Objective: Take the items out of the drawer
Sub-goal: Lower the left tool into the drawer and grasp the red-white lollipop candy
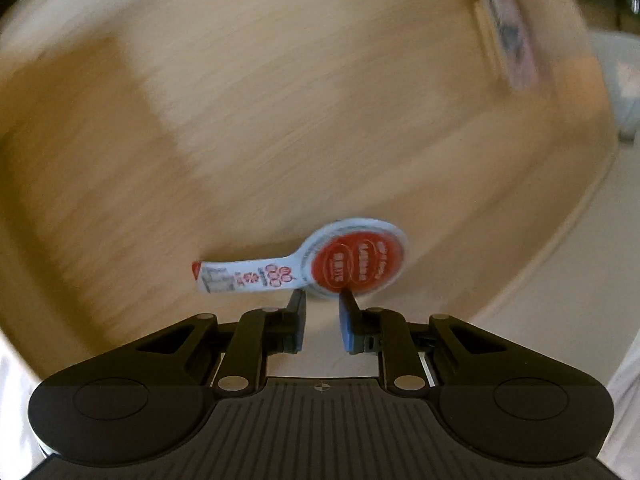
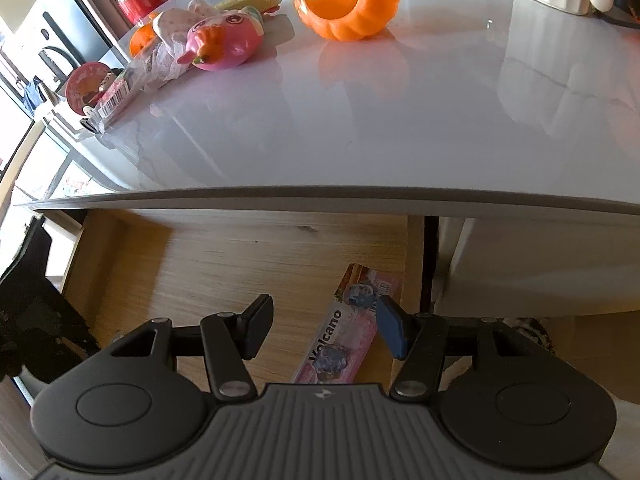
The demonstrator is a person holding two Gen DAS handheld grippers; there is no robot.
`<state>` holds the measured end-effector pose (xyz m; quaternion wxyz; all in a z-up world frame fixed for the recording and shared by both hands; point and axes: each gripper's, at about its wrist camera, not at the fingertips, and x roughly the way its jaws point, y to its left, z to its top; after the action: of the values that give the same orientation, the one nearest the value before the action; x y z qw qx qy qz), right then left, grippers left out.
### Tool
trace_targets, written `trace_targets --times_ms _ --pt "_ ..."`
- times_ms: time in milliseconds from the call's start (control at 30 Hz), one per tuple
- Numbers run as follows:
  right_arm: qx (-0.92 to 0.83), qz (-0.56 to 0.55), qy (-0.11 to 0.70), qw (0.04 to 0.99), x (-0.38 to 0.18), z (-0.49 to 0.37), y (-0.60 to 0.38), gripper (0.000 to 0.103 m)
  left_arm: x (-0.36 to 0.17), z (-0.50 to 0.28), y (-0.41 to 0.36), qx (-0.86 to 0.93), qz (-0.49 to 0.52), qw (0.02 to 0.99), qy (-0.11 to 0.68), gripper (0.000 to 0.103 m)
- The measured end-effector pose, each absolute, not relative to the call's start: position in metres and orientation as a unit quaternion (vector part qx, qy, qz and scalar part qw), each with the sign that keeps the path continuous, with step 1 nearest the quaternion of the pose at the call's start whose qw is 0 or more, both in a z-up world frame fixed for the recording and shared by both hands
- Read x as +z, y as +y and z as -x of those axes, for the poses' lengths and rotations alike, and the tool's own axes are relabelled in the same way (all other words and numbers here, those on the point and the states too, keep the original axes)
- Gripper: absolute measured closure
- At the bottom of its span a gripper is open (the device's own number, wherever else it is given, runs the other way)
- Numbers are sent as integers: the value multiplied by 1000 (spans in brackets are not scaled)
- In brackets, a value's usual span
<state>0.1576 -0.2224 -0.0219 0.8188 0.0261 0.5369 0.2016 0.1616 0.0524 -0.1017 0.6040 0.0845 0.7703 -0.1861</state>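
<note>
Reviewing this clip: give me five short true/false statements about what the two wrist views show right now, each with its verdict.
1. The left hand-held gripper grips a round red-and-white packet. True.
2. The right hand-held gripper is shut on the Volcano pack. False: its jaws are open, and the pack lies in the drawer.
3. An orange pumpkin half sits on the white counter. True.
4. The drawer is closed. False: it is pulled out, with its wooden floor showing under the counter edge.
5. The pink toy lies in the drawer. False: it is on the counter.
</note>
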Motion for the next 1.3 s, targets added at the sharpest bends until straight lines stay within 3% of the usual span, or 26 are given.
trace_targets --times_ms 300,567,800,933,1300 --pt "200 -27 536 820 -23 -157 -223 46 -55 -166 40 -262 -111 732 619 84" --pt "199 -26 538 819 -21 -155 -224 46 -53 -134 10 -323 -329 737 494 81" --pt "199 -20 540 818 -20 -154 -224 46 -78 -136 7 -333 -371 707 502 78" --pt "199 -17 542 816 -19 -154 -223 46 -79 -141 1 -344 -349 713 501 69" --pt "200 -1 544 814 -22 -152 -219 46 -87 -149 -15 -326 -337 749 468 69"
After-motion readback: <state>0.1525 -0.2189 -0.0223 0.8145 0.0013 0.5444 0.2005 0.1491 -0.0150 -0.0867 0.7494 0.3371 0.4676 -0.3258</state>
